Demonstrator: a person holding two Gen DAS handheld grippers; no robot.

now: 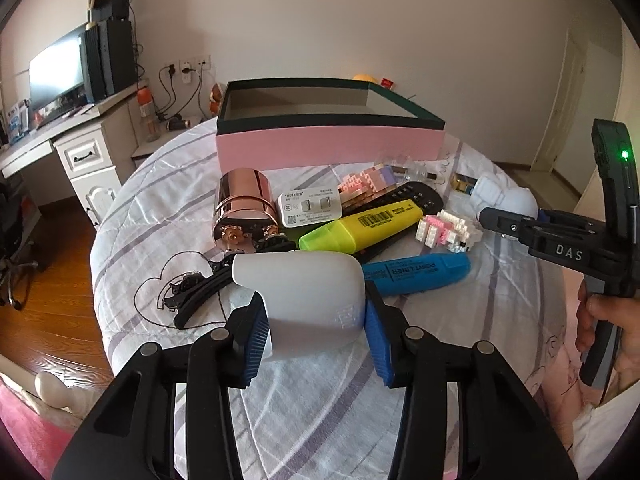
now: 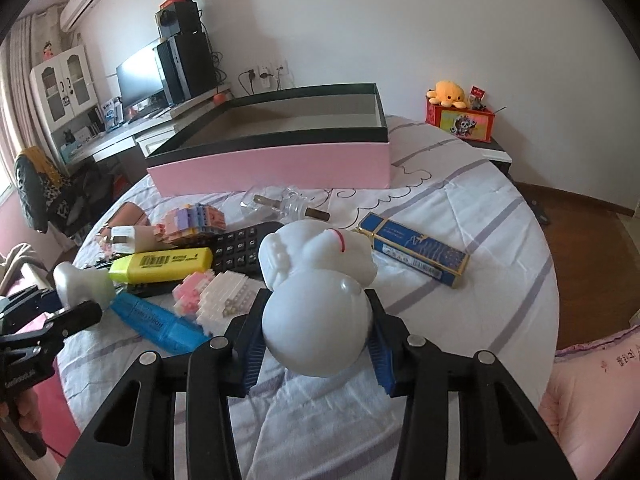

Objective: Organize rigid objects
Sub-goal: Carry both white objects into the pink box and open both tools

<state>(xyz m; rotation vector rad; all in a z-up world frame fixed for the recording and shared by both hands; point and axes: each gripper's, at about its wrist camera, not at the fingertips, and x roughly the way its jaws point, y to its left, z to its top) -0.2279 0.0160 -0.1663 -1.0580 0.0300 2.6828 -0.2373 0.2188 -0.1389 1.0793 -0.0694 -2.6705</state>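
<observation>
Both grippers clamped, left gripper (image 1: 316, 322) on smooth white plastic wedge-shaped case (image 1: 304, 288), right gripper (image 2: 316, 330) on glossy white rounded figurine (image 2: 316, 280); lift straight, carry toward pink open-topped cardboard box (image 1: 328, 142) at twelve o'clock, clearing its rim.

Before you the box (image 1: 328, 142) stands at the far side of the table (image 1: 160, 216), your clutter spread in front of it. The remote (image 1: 404, 196) lies under one highlighter (image 1: 360, 228), a second highlighter (image 1: 416, 272) nearer you. The can (image 1: 244, 208) lies at the left, the charger (image 1: 310, 208) beside it. The carton (image 2: 416, 250) lies right of the figurine (image 2: 320, 300).
</observation>
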